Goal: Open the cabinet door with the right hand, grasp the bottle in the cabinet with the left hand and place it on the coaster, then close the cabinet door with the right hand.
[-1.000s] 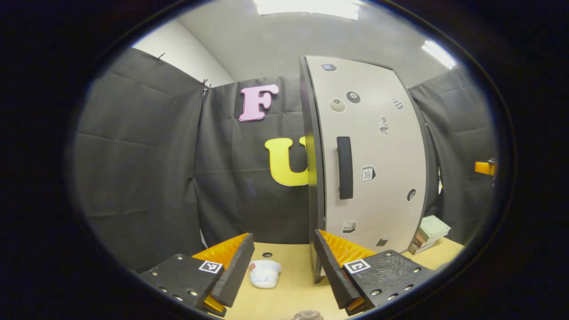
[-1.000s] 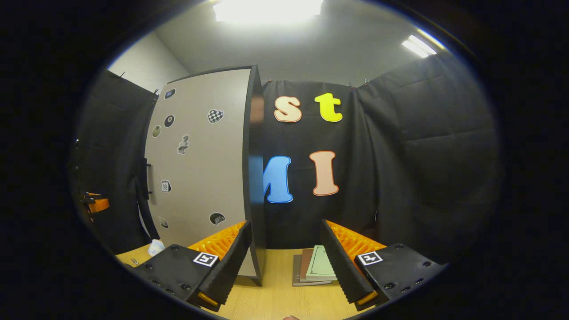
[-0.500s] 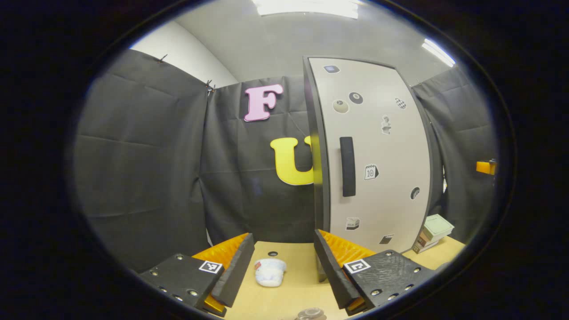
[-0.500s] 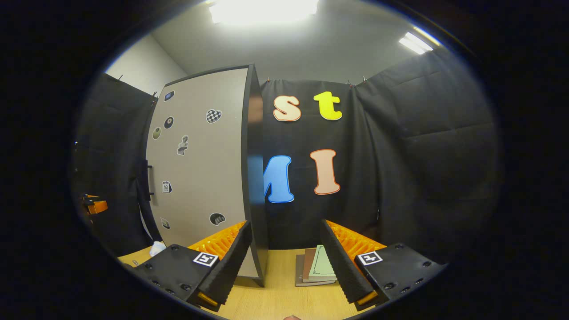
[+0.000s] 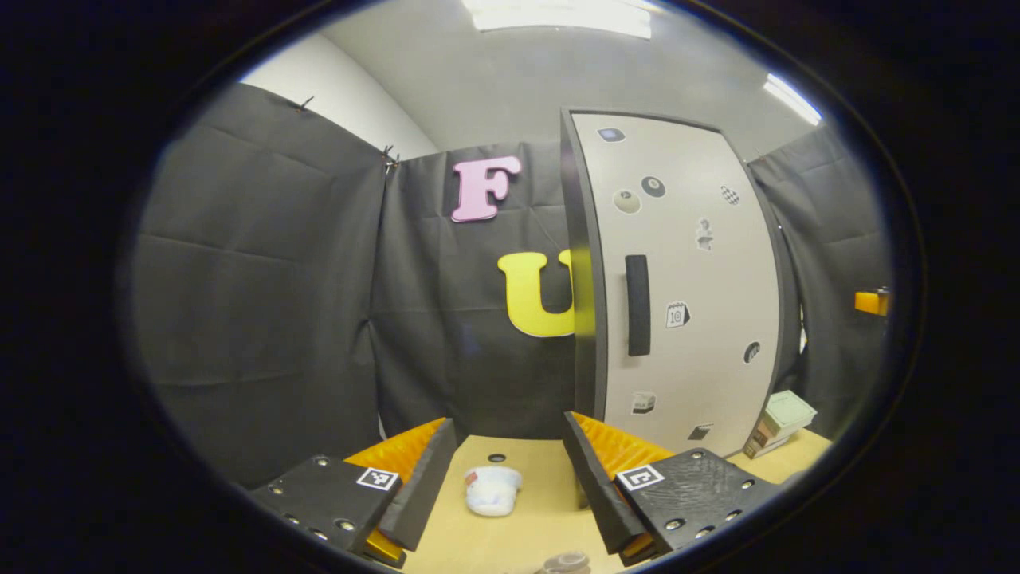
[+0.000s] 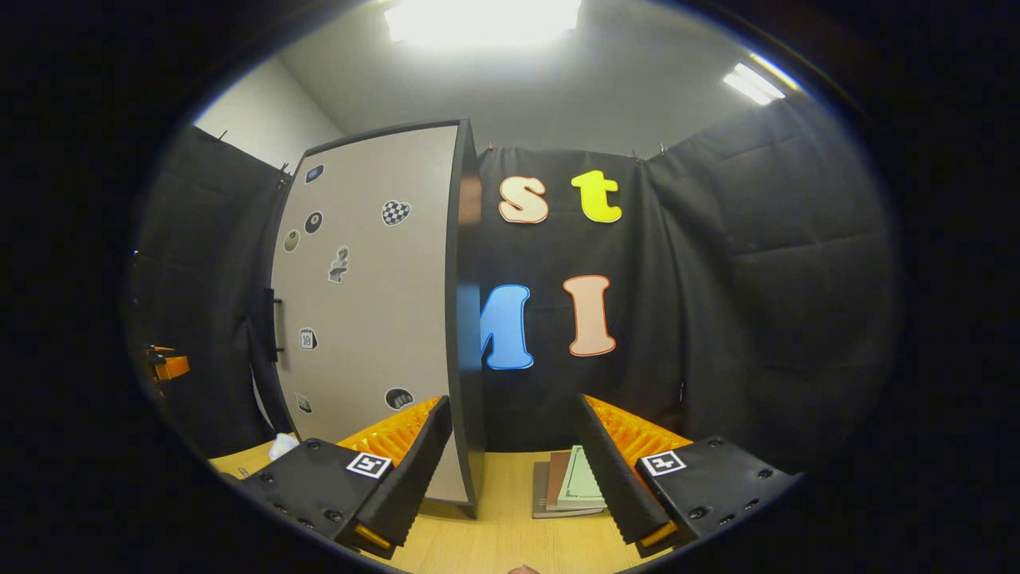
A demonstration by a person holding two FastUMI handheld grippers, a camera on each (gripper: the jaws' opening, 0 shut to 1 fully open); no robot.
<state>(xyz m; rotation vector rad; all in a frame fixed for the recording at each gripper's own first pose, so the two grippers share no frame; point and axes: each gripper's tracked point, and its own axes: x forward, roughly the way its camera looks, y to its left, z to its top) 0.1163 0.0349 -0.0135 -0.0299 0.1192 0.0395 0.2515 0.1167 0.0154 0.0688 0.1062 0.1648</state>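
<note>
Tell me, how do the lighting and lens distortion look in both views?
Left gripper view: the straight cabinet door bulges like a barrel; ceiling light bright, image sharp. Right gripper view: the ceiling light is blown out to plain white, and the door's edge curves too.

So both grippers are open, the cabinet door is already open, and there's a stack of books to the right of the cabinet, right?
Not quite: the cabinet door is shut, its black handle untouched, as the left gripper view shows. Both the left gripper and right gripper are open, and the stack of books lies right of the cabinet.
</note>
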